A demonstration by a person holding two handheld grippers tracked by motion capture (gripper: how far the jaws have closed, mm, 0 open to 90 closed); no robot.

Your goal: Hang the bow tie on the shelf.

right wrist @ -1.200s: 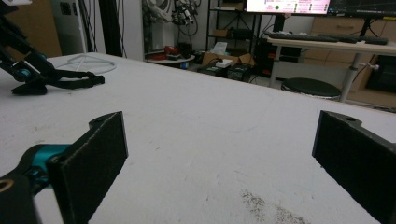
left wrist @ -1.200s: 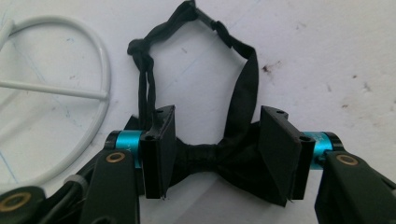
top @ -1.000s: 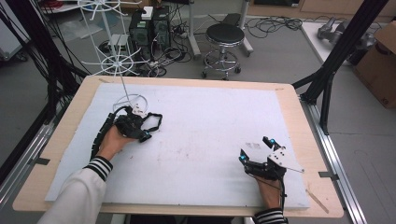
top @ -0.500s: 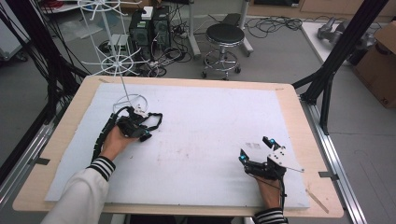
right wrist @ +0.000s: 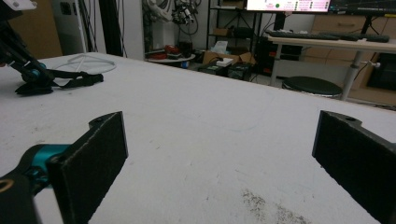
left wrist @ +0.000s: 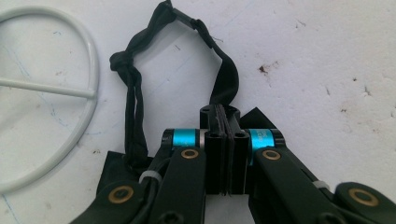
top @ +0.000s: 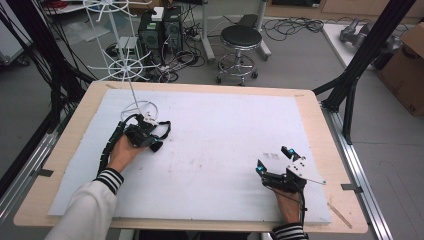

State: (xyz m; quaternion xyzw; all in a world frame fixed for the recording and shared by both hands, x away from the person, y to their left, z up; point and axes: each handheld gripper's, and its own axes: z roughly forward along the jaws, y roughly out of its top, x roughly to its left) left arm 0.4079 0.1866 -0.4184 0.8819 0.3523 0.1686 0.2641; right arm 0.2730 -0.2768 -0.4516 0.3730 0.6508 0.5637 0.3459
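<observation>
A black strap lies in a loop on the white table cover. My left gripper is shut on one end of it, jaws pressed together. In the high view this left gripper sits at the table's left, close to the white wire ring, with the strap curling beside it. My right gripper rests at the near right, open, its pads wide apart with nothing between them. The right gripper view also shows the left gripper and the strap far off.
A tall white wire stand rises from its ring base at the table's back left. The white cover spans most of the wooden table. A black stool, computers and cables stand beyond the far edge.
</observation>
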